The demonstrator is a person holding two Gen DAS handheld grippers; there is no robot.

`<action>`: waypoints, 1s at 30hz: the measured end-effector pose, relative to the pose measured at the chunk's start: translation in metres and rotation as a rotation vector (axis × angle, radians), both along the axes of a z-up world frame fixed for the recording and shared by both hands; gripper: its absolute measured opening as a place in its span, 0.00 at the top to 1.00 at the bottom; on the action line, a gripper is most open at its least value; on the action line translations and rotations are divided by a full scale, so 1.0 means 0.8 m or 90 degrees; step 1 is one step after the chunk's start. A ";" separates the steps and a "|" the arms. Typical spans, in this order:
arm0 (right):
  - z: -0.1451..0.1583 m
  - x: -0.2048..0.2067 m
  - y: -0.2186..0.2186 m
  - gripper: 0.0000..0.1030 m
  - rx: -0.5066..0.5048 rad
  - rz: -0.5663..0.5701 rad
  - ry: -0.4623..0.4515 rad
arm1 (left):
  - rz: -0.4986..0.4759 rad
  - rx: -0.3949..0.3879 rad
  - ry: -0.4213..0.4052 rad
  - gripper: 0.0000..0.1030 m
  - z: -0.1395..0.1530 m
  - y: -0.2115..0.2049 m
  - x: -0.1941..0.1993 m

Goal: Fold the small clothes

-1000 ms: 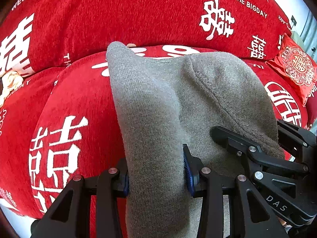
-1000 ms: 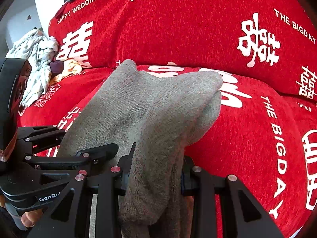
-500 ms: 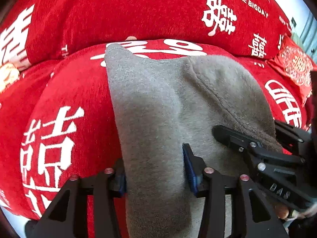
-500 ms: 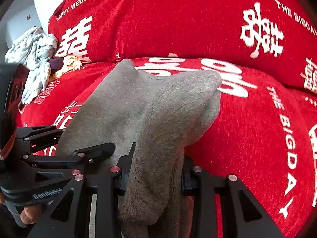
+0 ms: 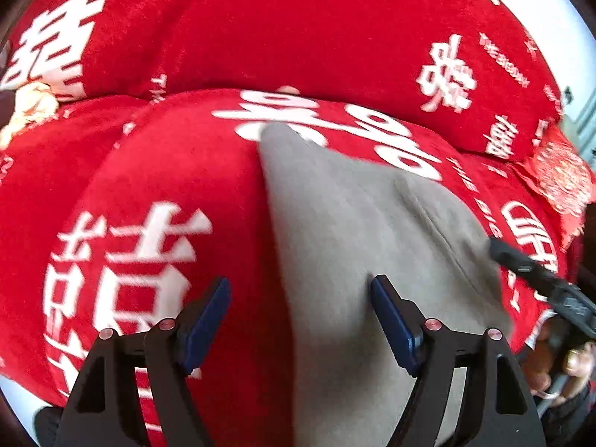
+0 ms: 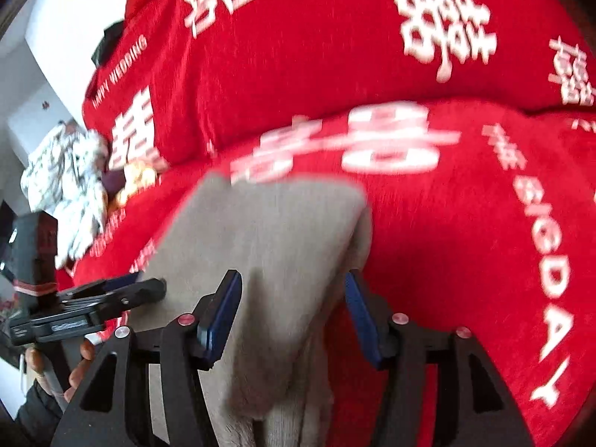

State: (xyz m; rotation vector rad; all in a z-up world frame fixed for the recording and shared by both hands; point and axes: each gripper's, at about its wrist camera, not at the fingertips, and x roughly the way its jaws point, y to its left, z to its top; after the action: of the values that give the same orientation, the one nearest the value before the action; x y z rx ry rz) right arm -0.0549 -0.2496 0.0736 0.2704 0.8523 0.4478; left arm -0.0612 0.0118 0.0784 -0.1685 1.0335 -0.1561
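Red plush sofa cover [image 5: 178, 171] printed with white wedding characters fills both views. On its seat lies a grey knitted garment [image 5: 354, 231], folded lengthwise. The left gripper [image 5: 300, 320] and right gripper [image 6: 292, 313] are opening, their blue pads clear of the cloth between them. This fold looks finished; unfolded clothes [image 6: 63, 182] wait nearby.

Soft knit on plush velvet

The grey sock [image 5: 346, 231] is matt, fuzzy knit cloth; the red sofa cover [image 5: 178, 171] is plush, napped fabric with white print; both grippers' frames look like matt black plastic with smooth blue pads [image 6: 219, 316].
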 end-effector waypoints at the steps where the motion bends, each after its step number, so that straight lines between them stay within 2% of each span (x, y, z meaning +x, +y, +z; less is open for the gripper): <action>1: 0.008 0.007 0.003 0.40 0.003 0.010 -0.009 | 0.006 0.011 0.001 0.24 0.001 -0.001 0.009; 4: 0.010 0.030 0.025 0.41 0.018 0.064 0.001 | 0.020 0.060 0.016 0.24 -0.004 -0.004 0.041; 6: -0.004 0.049 0.039 0.41 0.021 0.095 0.039 | 0.021 0.085 0.035 0.24 -0.014 -0.006 0.060; 10: -0.035 0.083 0.043 0.41 -0.015 0.075 0.087 | 0.014 0.117 0.062 0.24 -0.035 -0.012 0.076; 14: -0.041 0.092 0.038 0.41 -0.020 0.071 0.097 | 0.012 0.126 0.060 0.24 -0.041 -0.016 0.079; 17: -0.024 0.076 0.037 0.40 -0.038 0.069 0.088 | 0.017 0.132 0.053 0.24 -0.031 -0.016 0.071; 23: 0.018 -0.007 0.050 0.40 -0.046 0.144 0.011 | 0.005 0.130 0.011 0.24 0.001 -0.023 0.020; 26: 0.021 -0.045 0.063 0.40 -0.061 0.188 -0.008 | -0.002 0.128 0.002 0.24 0.006 -0.025 -0.006; 30: 0.001 -0.078 0.081 0.41 -0.138 0.232 -0.029 | -0.009 0.139 -0.007 0.24 0.001 -0.027 -0.037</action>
State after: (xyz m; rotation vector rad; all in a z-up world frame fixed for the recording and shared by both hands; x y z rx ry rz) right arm -0.1170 -0.1850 0.0747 -0.0978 0.8996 0.6928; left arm -0.0905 -0.0102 0.0794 0.0384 1.0336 -0.0565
